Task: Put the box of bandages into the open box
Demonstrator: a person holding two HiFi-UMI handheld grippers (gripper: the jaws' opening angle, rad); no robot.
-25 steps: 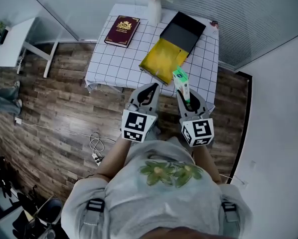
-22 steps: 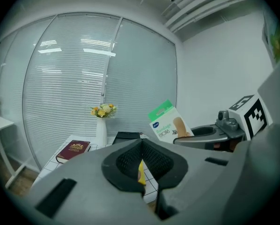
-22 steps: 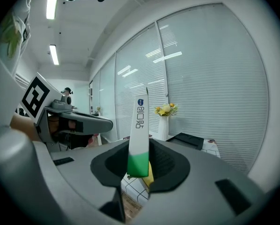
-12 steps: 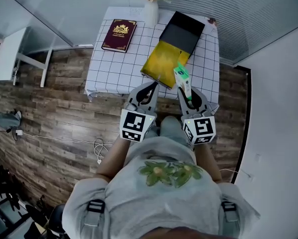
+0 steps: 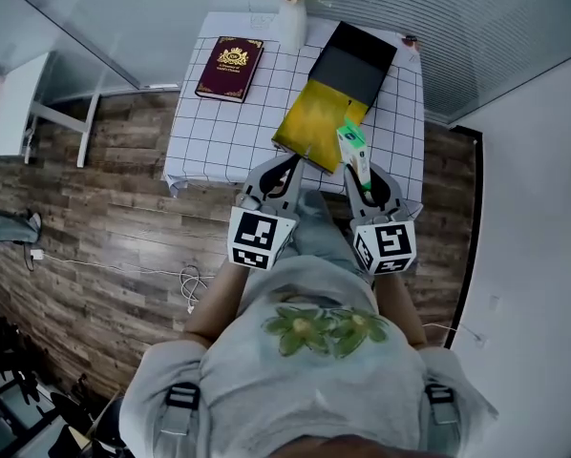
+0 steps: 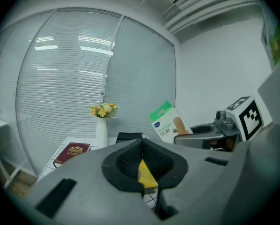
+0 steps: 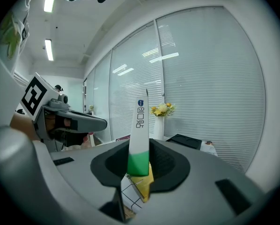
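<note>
The bandage box (image 5: 351,151) is flat, white with a green end, and stands upright between the pads of my right gripper (image 5: 360,176), which is shut on its green end (image 7: 139,159). It hangs over the table's near edge, beside the near right corner of the open box (image 5: 311,120), which is yellow inside with a black lid (image 5: 354,57) lying behind it. My left gripper (image 5: 283,172) hovers just left of it, shut and empty, its tips (image 6: 141,159) meeting. From the left gripper view the bandage box (image 6: 167,122) shows its printed face.
A white grid-patterned tablecloth (image 5: 219,122) covers the small table. A maroon book (image 5: 230,66) lies at the far left and a white vase of flowers (image 5: 291,12) stands at the back. Glass walls with blinds run behind. Cables (image 5: 188,289) lie on the wood floor.
Both grippers have edged forward to the table's near edge, the bandage box still in the right one. Neither gripper's jaws have changed.
</note>
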